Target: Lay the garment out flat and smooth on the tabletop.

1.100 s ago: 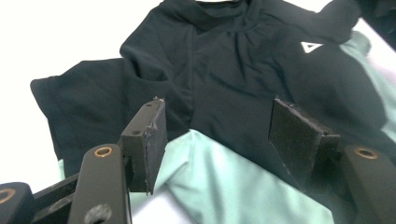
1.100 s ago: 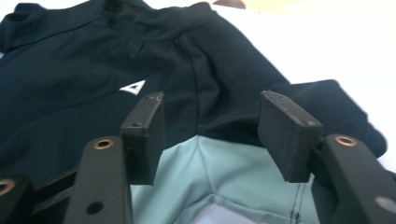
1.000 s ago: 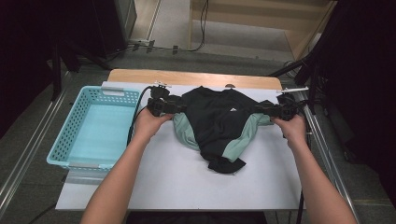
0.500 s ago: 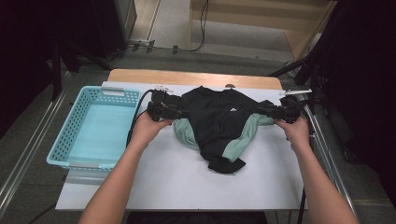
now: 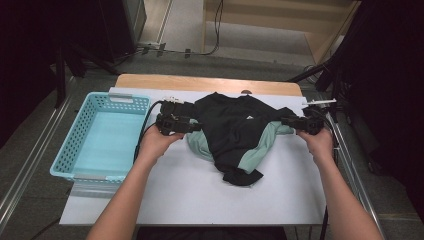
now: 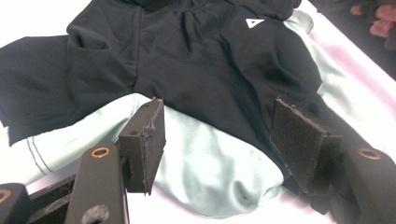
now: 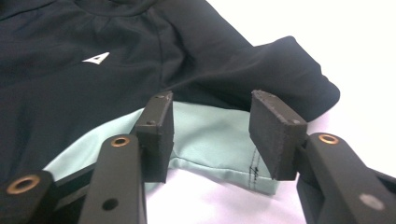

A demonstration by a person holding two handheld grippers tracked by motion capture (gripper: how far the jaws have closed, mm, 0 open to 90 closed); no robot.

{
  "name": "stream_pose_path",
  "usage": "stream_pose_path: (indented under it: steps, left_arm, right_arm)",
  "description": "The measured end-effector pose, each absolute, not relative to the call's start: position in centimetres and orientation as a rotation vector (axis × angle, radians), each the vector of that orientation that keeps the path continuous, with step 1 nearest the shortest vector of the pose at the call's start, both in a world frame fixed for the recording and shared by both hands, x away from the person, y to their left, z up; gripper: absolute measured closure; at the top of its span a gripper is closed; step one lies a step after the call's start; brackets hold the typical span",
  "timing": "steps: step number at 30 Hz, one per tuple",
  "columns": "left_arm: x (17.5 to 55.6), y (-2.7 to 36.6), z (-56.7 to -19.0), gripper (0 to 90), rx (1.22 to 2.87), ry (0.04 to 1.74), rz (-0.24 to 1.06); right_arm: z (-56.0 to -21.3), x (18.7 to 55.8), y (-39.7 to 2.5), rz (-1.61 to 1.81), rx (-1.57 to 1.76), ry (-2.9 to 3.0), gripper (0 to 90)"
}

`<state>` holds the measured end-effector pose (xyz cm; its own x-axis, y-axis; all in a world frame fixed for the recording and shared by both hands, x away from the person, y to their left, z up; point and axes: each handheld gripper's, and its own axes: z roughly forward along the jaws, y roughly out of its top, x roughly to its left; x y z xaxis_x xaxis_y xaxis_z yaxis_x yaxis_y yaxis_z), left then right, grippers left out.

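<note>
At centre frame of the high view, a black shirt [image 5: 235, 125] lies crumpled on a white sheet [image 5: 200, 190] covering the table, on top of a mint green shirt [image 5: 260, 147] that peeks out at its left and lower right edges. Both garments sit between the hands. The left claw [image 5: 192, 126] rests at the pile's left edge and the right claw [image 5: 287, 122] at its right edge.

Seen from the left gripper view, the left claw [image 6: 217, 140] is released, its jaws spread wide over a fold of the green shirt [image 6: 205, 163], gripping nothing. Seen from the right gripper view, the right claw [image 7: 212, 135] is likewise released, jaws apart around the green hem, with the black shirt [image 7: 93, 74] just above.

The risk, as I judge it, lies in the layering. A claw closing here may catch only the green cloth, or pinch both shirts together, so that lifting drags the whole pile instead of one garment. If one side grips a different layer from the other, the cloth would twist or bunch. Thin fabric could also slip from the pads.

The sheet is smooth and pale, with bare wood at the table's top edge. A light blue basket [image 5: 75, 150] stands at the left of the frame, well apart from the shirts. Beyond, the room is dim, with a grey floor and trailing cables.
</note>
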<state>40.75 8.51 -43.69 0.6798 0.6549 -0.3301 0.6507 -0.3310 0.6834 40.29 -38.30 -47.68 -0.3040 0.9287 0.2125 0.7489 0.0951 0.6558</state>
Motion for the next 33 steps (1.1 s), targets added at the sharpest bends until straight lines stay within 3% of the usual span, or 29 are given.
stream_pose_path:
  steps: [12, 16, 19, 33]
  left_arm:
    - [39.9, 8.4, -43.6, 36.8, 2.045, 0.998, 0.021]
    - [39.6, 8.8, -43.5, 36.8, 2.044, 1.002, 0.025]
    - [39.5, 8.9, -43.5, 36.8, 2.041, 1.004, 0.031]
    - [39.5, 9.1, -43.1, 36.9, 2.019, 0.993, 0.031]
  right_arm:
    - [-50.8, 41.0, -38.9, 0.904, 1.741, 2.136, 59.1]
    - [-51.2, 40.8, -38.6, 0.857, 1.7, 2.111, 76.3]
    - [-51.2, 40.7, -38.4, 0.804, 1.674, 2.107, 84.2]
    - [-50.0, 39.9, -39.0, 0.857, 1.803, 2.085, 87.8]
